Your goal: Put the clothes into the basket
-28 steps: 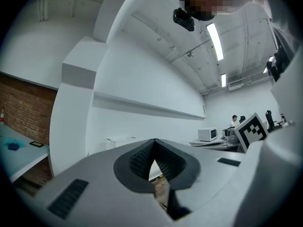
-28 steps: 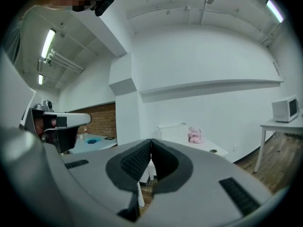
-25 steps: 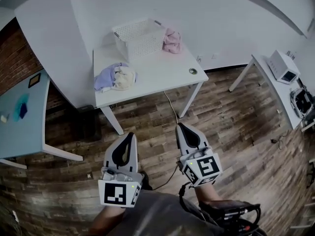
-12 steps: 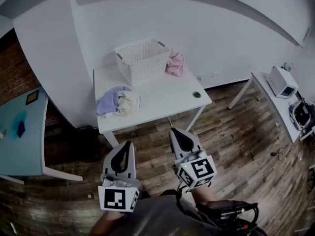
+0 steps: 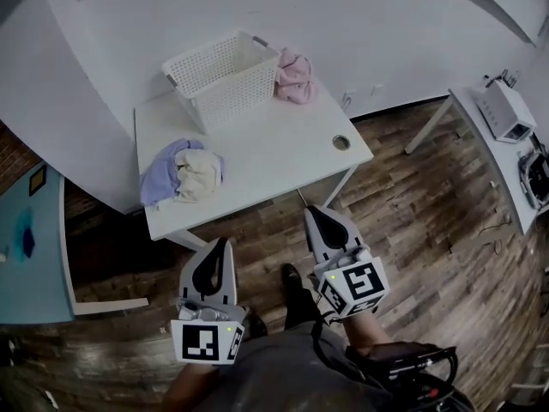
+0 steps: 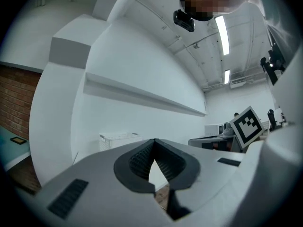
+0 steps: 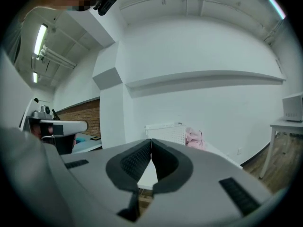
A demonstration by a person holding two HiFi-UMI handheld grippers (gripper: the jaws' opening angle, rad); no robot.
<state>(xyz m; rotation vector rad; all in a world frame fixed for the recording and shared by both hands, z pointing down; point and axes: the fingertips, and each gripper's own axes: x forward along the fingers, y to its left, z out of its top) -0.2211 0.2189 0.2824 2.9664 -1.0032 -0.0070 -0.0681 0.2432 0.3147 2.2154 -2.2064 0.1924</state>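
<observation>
Left tongs (image 5: 224, 244) pressed together, nothing in them; right tongs (image 5: 314, 212) likewise together and empty. Both are held level side by side over the wood floor (image 5: 412, 221), tips short of the near edge of the white bench (image 5: 274, 157). Nearest clothes: a lavender and cream pile (image 5: 182, 170) on the bench ahead of the left tongs, slightly to their left, close to the near edge. A round cable hole (image 5: 341, 142) sits ahead of the right tongs. Further ahead, at the back of the bench, is the white basket (image 5: 225, 75), empty as far as can be seen, with a pink garment (image 5: 294, 77) touching its right side. No clothes are in the basket yet, so the task looks unstarted. Risks: the tongs arrive closed and just shove the pile off the near edge; a pinch takes only one layer of the pile and the other drops; reaching for the pink garment knocks the light basket toward the wall.
</observation>
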